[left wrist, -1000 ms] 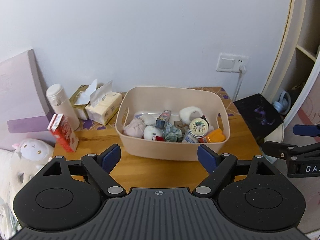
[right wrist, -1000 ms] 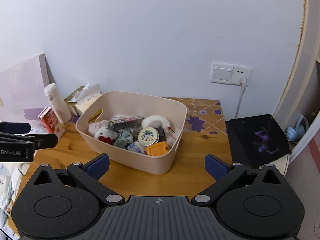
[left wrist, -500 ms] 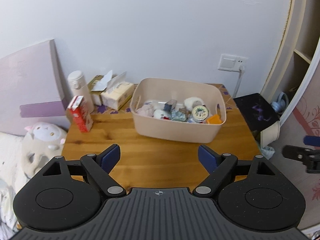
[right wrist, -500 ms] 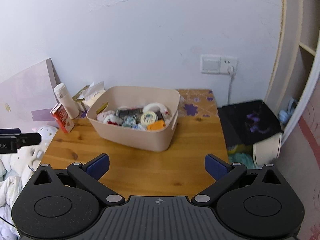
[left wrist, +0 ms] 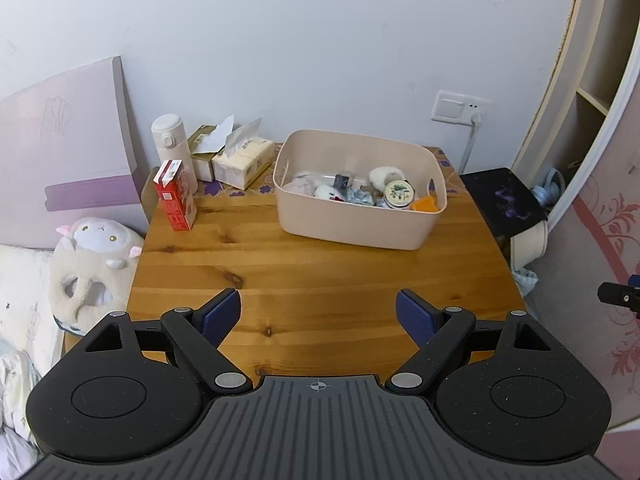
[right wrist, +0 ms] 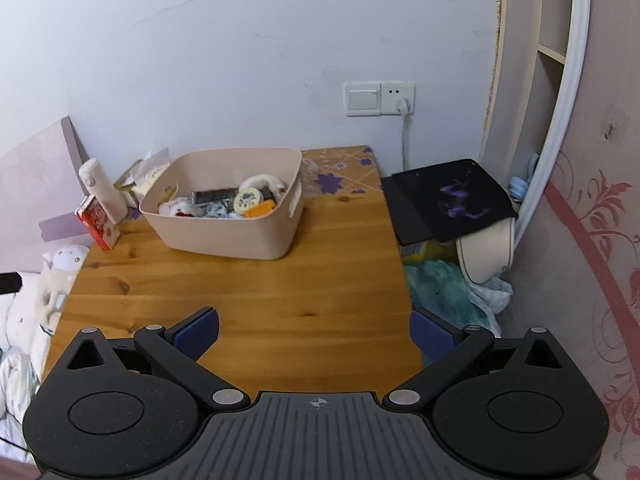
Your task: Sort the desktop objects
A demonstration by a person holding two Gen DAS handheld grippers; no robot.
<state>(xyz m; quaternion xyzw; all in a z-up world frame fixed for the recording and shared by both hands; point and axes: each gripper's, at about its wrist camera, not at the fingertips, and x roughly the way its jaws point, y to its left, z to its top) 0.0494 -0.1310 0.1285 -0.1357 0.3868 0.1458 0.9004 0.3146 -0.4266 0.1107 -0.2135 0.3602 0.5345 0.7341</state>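
Left gripper (left wrist: 319,316) is hovering over the near edge of the knotty pine table (left wrist: 320,280), jaws spread, nothing in them. Right gripper (right wrist: 314,332) is hovering likewise, spread and empty. Beige plastic bin (left wrist: 352,228), rounded corners, is sitting at 12 o'clock holding the sorted clutter. Carton print is not legible.

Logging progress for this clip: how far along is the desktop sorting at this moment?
It looks finished or nearly so. Small items, among them a round tin and an orange piece, already lie in the beige plastic bin. Nothing is in hand: the left tongs and right tongs are open and empty. Outside the bin stand a red carton, a white flask and tissue packs, possibly meant to stay.
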